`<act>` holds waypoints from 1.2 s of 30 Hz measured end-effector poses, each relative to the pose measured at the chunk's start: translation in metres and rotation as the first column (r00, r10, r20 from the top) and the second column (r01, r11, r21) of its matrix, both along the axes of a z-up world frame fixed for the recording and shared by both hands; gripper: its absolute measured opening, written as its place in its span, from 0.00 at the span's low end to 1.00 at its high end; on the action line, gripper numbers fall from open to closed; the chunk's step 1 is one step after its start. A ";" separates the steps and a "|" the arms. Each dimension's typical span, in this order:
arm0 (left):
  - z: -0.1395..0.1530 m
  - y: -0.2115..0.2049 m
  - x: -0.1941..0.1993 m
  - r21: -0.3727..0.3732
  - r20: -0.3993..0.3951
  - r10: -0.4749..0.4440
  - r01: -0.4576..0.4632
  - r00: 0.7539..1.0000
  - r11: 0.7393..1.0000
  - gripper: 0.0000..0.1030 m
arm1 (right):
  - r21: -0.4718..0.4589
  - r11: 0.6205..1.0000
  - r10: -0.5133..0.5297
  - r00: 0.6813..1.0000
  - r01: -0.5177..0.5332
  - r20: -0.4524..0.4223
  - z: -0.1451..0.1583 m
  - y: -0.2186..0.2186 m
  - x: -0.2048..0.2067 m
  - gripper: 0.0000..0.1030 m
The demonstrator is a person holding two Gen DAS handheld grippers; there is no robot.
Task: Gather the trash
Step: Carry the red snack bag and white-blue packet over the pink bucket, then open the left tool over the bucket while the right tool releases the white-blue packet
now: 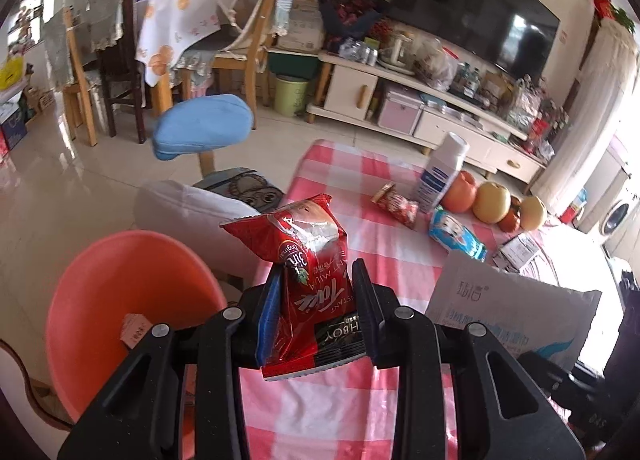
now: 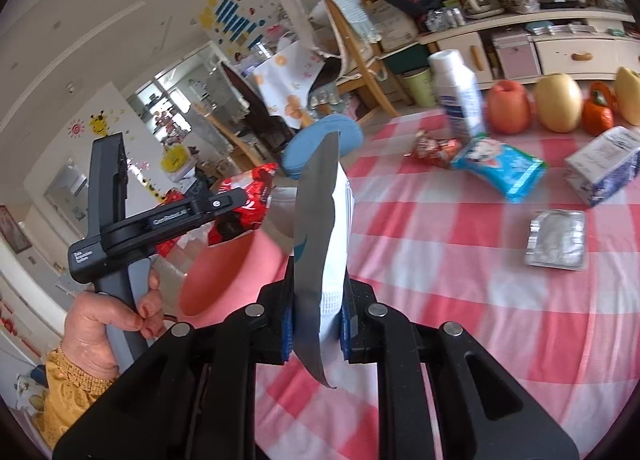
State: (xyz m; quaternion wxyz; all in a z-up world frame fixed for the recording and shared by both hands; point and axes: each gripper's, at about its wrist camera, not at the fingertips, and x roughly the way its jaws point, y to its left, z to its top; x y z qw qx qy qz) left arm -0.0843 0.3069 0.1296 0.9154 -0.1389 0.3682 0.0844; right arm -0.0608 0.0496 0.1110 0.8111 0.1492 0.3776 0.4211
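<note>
Left wrist view shows our left gripper [image 1: 316, 284] clamped on a red instant milk tea sachet [image 1: 310, 260], held above the edge of the pink checked tablecloth [image 1: 360, 400], just beside the orange bin [image 1: 120, 272] that stands to its left. Right wrist view shows our right gripper [image 2: 318, 300] pinched tight on a flat white pouch [image 2: 324, 244] held upright near the same bin, while a crumpled red wrapper [image 2: 434, 148], a blue snack packet [image 2: 504, 168] and a foil blister pack [image 2: 558, 240] lie on the cloth.
</note>
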 end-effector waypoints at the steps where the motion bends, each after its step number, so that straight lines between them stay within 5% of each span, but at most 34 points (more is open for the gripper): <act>1: 0.000 0.004 -0.002 -0.002 0.004 0.009 -0.009 1.000 1.000 0.35 | 0.001 1.000 0.017 1.000 -0.017 0.002 0.002 0.011 -0.002 0.18; 23: -0.025 0.132 -0.048 -0.006 -0.038 0.315 -0.316 0.948 0.949 0.35 | -0.077 0.964 0.257 0.966 -0.255 0.008 0.004 0.182 -0.032 0.20; 24: -0.029 0.136 -0.047 0.000 -0.052 0.330 -0.330 0.943 0.944 0.37 | -0.101 0.962 0.256 0.967 -0.255 0.003 0.000 0.190 -0.033 0.24; 26: -0.031 0.137 -0.048 0.013 -0.061 0.348 -0.347 0.936 0.938 0.63 | -0.122 0.962 0.245 0.969 -0.245 -0.018 -0.007 0.198 -0.031 0.35; 28: -0.031 0.137 -0.049 0.054 -0.062 0.375 -0.372 0.925 0.927 0.77 | -0.126 0.962 0.242 0.970 -0.242 -0.016 -0.011 0.201 -0.034 0.49; 30: -0.028 0.133 -0.048 0.084 -0.054 0.376 -0.371 0.925 0.925 0.81 | -0.151 0.964 0.223 0.974 -0.217 0.024 -0.010 0.198 -0.041 0.62; 36: -0.019 0.115 -0.040 0.134 -0.051 0.348 -0.339 0.936 0.931 0.87 | -0.219 0.966 0.169 0.977 -0.138 0.131 -0.003 0.175 -0.050 0.76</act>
